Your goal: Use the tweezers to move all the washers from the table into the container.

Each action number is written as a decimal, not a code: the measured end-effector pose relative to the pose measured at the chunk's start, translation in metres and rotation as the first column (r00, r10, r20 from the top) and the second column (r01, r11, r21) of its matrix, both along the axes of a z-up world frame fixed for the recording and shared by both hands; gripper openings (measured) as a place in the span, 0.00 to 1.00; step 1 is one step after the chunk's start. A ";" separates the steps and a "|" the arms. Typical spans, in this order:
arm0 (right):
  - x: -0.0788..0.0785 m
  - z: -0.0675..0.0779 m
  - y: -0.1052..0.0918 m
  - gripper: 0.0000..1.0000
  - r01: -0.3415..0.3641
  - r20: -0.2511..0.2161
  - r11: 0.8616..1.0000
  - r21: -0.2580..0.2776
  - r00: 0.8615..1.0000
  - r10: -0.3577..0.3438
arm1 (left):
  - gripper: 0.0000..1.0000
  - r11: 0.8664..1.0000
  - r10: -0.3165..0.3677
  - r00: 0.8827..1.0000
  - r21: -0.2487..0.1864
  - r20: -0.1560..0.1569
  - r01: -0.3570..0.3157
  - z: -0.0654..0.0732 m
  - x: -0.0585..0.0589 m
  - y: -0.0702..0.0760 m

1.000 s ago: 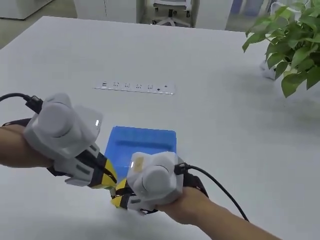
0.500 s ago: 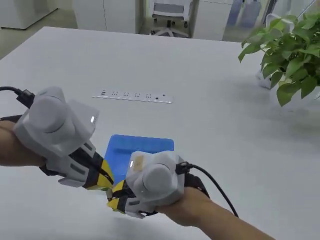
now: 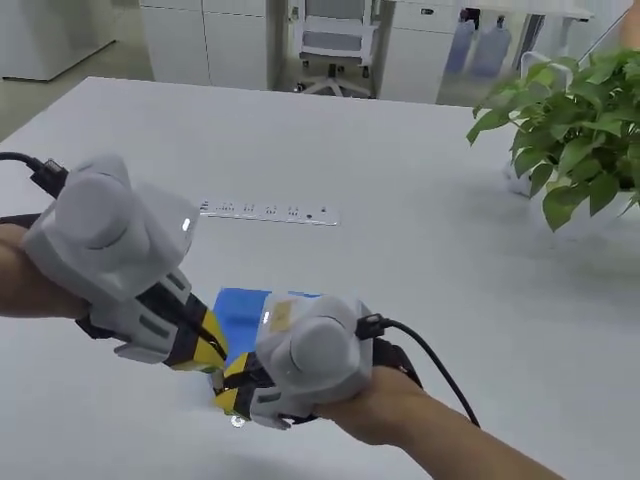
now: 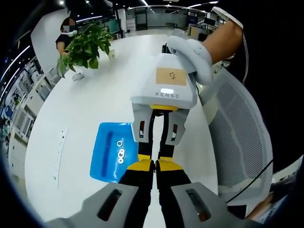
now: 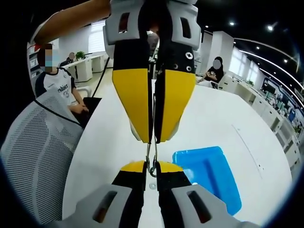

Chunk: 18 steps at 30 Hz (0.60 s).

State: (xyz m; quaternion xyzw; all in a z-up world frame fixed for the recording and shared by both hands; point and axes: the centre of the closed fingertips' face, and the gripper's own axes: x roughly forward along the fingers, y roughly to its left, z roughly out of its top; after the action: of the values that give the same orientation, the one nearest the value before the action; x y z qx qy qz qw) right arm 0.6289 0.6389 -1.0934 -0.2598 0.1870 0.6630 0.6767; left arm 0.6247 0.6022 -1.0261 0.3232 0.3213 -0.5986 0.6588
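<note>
Right gripper (image 5: pixel 151 167), marked XENSE, now nearer container (image 5: pixel 209 175); tweezers (image 5: pixel 151 153) pinched.

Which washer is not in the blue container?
The small silver washer on the white table at the metal tweezers; the other washers lie inside the blue plastic container.

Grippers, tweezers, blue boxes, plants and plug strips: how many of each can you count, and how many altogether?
Grippers: 2, the left gripper and the right gripper
Tweezers: 1
Blue container: 1
Plant: 1
Power strip: 1
Total: 6
</note>
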 end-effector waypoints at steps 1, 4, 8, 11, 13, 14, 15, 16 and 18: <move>0.002 0.001 0.000 0.10 0.003 0.001 1.000 0.003 1.000 -0.003 | 0.06 1.000 -0.001 1.000 0.000 0.002 0.001 0.001 0.001 0.000; 0.006 0.004 -0.001 0.10 0.008 0.009 1.000 0.006 1.000 -0.008 | 0.06 1.000 -0.006 1.000 0.001 0.008 0.006 0.003 0.004 -0.001; 0.013 0.007 -0.002 0.10 0.011 0.016 1.000 0.008 1.000 -0.012 | 0.06 1.000 -0.012 1.000 -0.001 0.018 0.012 0.007 0.011 -0.003; 0.019 0.010 -0.004 0.10 0.011 0.026 1.000 0.001 1.000 -0.011 | 0.06 1.000 -0.016 1.000 -0.004 0.027 0.016 0.009 0.017 -0.005; 0.024 0.011 -0.005 0.10 0.016 0.029 1.000 0.005 0.999 -0.016 | 0.06 1.000 -0.014 0.999 -0.009 0.032 0.015 0.011 0.022 -0.006; 0.027 0.012 -0.006 0.10 0.019 0.030 1.000 0.007 0.999 -0.019 | 0.06 1.000 -0.016 0.999 -0.008 0.036 0.016 0.011 0.023 -0.006; 0.028 0.012 -0.006 0.10 0.021 0.030 1.000 0.008 0.999 -0.021 | 0.06 1.000 -0.016 0.999 -0.010 0.038 0.017 0.012 0.025 -0.006; 0.031 0.012 -0.006 0.10 0.021 0.033 1.000 0.007 0.999 -0.021 | 0.06 1.000 -0.017 0.999 -0.011 0.038 0.017 0.012 0.027 -0.006; 0.035 0.012 -0.007 0.10 0.025 0.035 1.000 0.006 0.999 -0.025 | 0.06 1.000 -0.020 0.999 -0.010 0.042 0.020 0.011 0.030 -0.007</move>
State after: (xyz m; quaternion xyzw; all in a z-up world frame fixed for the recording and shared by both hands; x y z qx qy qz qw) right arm 0.6641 0.6322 -1.0815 -0.2671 0.1764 0.6504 0.6888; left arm 0.6552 0.5952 -1.0147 0.3356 0.3010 -0.5998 0.6611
